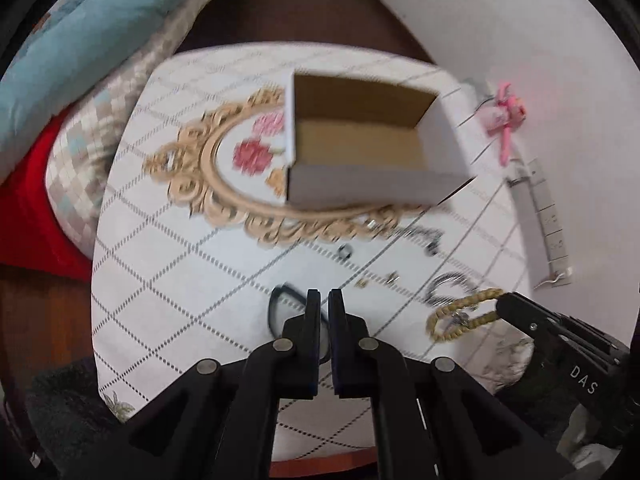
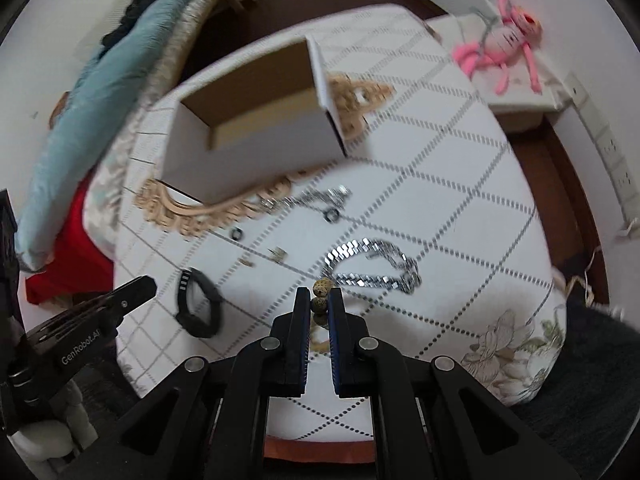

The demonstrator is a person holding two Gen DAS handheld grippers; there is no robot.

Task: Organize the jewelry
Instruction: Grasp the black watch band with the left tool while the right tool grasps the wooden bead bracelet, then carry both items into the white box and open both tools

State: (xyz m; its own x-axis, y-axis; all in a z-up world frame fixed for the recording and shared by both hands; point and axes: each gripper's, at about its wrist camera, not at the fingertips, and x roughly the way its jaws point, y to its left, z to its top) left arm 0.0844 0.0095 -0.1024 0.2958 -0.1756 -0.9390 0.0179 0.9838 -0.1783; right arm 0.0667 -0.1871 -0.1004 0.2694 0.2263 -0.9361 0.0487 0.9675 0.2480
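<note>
Beaded bracelet (image 1: 464,316): tan beads, looped, one end pinched in the right tongs (image 2: 319,305) and lifted just above the cloth; the right wrist view shows beads (image 2: 322,289) between the tips.
Right tongs: clamped on the beaded bracelet, near the front edge of the desk.
Left tongs (image 1: 324,303): tips nearly together with a thin gap, nothing between them, hovering over the black bracelet (image 1: 280,312).
Box (image 1: 360,140): open white cardboard, brown inside, looks empty; it stands toward the far side of the desk, partly on the gold oval frame print.
Other jewelry: silver chain (image 2: 376,266) just beyond the right tongs, a second silver chain (image 2: 316,198) near the box, two small dark rings (image 2: 237,234), small gold pieces (image 2: 278,254), all loose on the cloth.
Desk (image 2: 460,168): covered with a white diamond-patterned cloth.
Step in hand: probably carrying the first piece to the box.
Next move: move the right tongs forward over the box opening, clear its near wall with the dangling loop, then release.
Blur: both views smeared, so fine detail is uncertain.
</note>
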